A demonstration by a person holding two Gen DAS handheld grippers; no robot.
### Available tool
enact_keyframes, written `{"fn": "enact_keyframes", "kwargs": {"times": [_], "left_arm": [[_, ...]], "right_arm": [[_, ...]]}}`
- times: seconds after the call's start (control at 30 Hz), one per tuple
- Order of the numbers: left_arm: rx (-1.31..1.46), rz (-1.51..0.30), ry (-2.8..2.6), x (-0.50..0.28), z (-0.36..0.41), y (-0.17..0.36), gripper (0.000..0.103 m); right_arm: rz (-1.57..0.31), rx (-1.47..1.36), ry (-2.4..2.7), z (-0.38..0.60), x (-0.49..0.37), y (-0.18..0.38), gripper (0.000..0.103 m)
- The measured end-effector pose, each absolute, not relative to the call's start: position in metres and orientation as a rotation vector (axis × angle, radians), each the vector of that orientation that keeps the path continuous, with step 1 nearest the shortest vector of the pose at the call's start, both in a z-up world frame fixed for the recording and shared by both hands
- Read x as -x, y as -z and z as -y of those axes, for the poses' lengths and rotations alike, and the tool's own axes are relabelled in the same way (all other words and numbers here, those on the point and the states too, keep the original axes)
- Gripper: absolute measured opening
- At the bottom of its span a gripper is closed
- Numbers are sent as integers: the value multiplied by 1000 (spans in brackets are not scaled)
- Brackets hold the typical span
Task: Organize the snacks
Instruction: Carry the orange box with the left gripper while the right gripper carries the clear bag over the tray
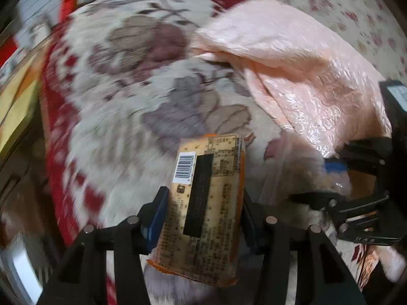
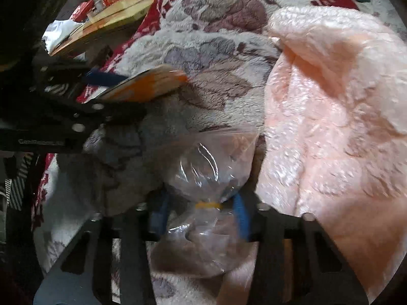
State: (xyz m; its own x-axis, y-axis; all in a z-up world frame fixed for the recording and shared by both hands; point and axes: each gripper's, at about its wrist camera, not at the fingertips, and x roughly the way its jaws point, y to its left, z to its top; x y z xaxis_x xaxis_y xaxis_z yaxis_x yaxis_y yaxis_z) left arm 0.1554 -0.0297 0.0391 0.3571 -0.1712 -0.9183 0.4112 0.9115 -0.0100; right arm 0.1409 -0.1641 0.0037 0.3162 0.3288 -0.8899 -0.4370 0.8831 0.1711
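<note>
My left gripper is shut on an orange-edged snack packet, its back with a barcode and black strip facing the camera, held above the floral blanket. In the right wrist view the same packet and left gripper show at the left. My right gripper is shut on a clear plastic bag of brownish snacks, pinched near its yellow tie. The right gripper also shows at the right edge of the left wrist view, holding the clear bag.
A pink fluffy blanket lies bunched on the right, over the floral blanket. A wooden table with small boxes and items stands beyond the bed at the upper left. A white sheet with red flowers lies at the far right.
</note>
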Motion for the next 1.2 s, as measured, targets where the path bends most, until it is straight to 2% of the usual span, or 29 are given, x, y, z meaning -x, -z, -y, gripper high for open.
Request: {"fn": "enact_keyframes", "kwargs": {"times": [0.17,0.63,1.2], "left_arm": [[-161,-1109,271,-117,16,-59,55],[-51,-989,-71,-16,-55,-89,55],[66,-922,-282,29,-147,-108,55]], "right_arm": [[-1083,94,-531,158,-116,-24,29],[-1010,19,-677,93,-56,-67,29],[-1004,69,-811,-7,-38,-87,29]]}}
